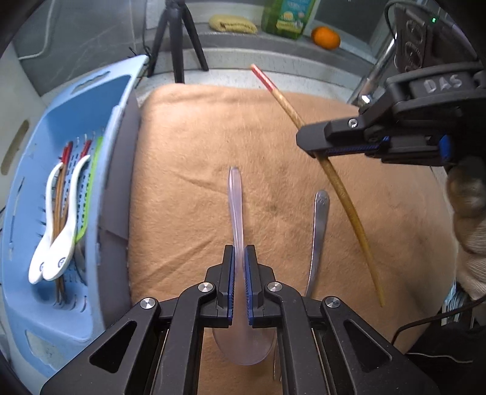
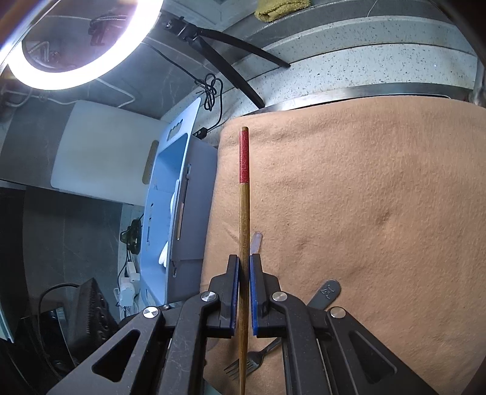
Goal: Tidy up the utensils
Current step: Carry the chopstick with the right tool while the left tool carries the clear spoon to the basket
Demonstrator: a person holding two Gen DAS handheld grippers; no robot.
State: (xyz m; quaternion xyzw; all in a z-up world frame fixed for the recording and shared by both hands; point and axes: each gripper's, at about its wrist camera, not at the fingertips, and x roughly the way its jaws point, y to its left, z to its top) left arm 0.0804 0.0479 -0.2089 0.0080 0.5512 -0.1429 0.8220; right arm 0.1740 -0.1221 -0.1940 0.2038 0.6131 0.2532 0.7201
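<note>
My left gripper (image 1: 239, 255) is shut on a clear plastic spoon (image 1: 236, 200), held above the tan towel (image 1: 188, 158). My right gripper (image 2: 243, 264) is shut on a wooden chopstick with a red end (image 2: 244, 206); it also shows in the left wrist view (image 1: 343, 188), held up at the right by the right gripper (image 1: 316, 152). A metal fork (image 1: 319, 231) lies on the towel between them; it also shows in the right wrist view (image 2: 326, 293). The blue basket (image 1: 115, 100) at the left holds two white spoons (image 1: 65, 243), chopsticks and a green utensil.
A black tripod (image 1: 179, 39), a yellow cloth (image 1: 232, 23), a green bottle (image 1: 287, 18) and an orange (image 1: 326, 37) stand at the back. A ring light (image 2: 76, 60), a white board (image 2: 100, 158) and cables are left of the basket (image 2: 164, 188).
</note>
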